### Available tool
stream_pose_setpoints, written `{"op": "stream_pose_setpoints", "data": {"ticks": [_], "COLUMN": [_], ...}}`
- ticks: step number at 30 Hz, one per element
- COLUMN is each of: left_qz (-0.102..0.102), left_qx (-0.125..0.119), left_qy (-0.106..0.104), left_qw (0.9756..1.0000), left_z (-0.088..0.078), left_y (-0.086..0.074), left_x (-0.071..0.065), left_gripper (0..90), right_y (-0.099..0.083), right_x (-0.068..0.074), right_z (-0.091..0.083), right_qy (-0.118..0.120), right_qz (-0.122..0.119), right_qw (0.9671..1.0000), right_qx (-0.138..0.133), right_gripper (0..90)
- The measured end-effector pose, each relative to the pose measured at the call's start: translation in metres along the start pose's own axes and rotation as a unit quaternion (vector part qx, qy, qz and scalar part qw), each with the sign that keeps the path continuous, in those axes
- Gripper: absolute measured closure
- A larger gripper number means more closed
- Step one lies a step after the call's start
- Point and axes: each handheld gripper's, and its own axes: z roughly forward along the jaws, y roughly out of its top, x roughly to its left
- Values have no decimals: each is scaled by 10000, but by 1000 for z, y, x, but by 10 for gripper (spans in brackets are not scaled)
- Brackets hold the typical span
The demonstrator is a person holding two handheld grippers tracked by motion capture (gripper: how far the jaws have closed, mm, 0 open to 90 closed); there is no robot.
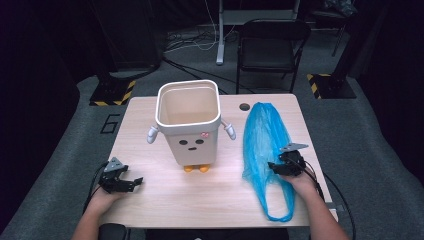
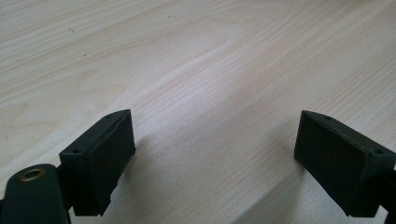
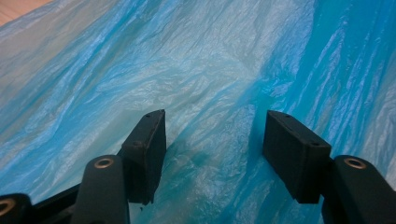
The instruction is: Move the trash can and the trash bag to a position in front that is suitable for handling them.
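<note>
Straddling the blue bag (image 3: 196,74), the right hand-held gripper (image 3: 212,140) gapes; left (image 2: 212,154) open.

Overhead table (image 1: 150,200) view; two close-ups

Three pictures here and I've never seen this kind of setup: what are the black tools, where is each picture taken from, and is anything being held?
A person sits at a wooden table with a hand-held two-jaw gripper in each hand; there is no robot arm. The high view looks down from above the person's side. The other two come from cameras riding on the grippers, looking along their black jaws.

On the table stand a white bin with a cartoon face and small arms, and beside it lies a blue plastic bag, flat.

The left gripper rests open over bare wood, holding nothing. The right gripper is down at the bag, jaws apart with plastic between them. It does not appear to pinch the bag yet.
</note>
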Motion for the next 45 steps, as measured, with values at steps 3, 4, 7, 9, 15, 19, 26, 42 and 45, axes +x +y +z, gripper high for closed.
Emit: {"op": "stream_pose_setpoints", "data": {"ticks": [3, 4, 7, 9, 15, 19, 26, 42, 45], "left_qz": [1, 1, -1, 1, -9, -29, -61, -384, -375], "left_qx": [2, 0, -1, 0, 13, -5, 32, -178, -300], "left_qy": [-2, 1, 2, 3, 31, 65, 73, -328, -380], "left_qw": [10000, 10000, 10000, 10000, 10000, 10000, 9999, 9986, 9981], "left_z": [0, 0, 0, 0, 0, -1, -4, -35, -42], "left_y": [0, 0, 0, 0, 0, 0, 1, 28, 39], "left_x": [0, 0, 0, 0, 0, 1, 1, 0, -2], "left_gripper": [119, 119, 119, 119, 120, 133, 215, 360, 376], "right_y": [-1, -2, -3, -4, -6, -3, 0, 11, 18], "right_x": [-6, -10, -13, -18, -25, -26, -20, -12, -7], "right_z": [-2, -3, -5, -7, -10, -14, -28, -53, -60], "right_qy": [26, 38, 36, 25, 0, 7, -125, -112, 56], "right_qz": [-22, -103, -83, -94, -7, -47, -171, -211, -174], "right_qw": [10000, 9999, 9999, 9999, 10000, 9999, 9998, 9994, 9991], "right_qx": [6, 46, 62, 87, 93, 117, -64, -251, -380], "right_gripper": [387, 387, 388, 390, 413, 425, 416, 452, 467]}}
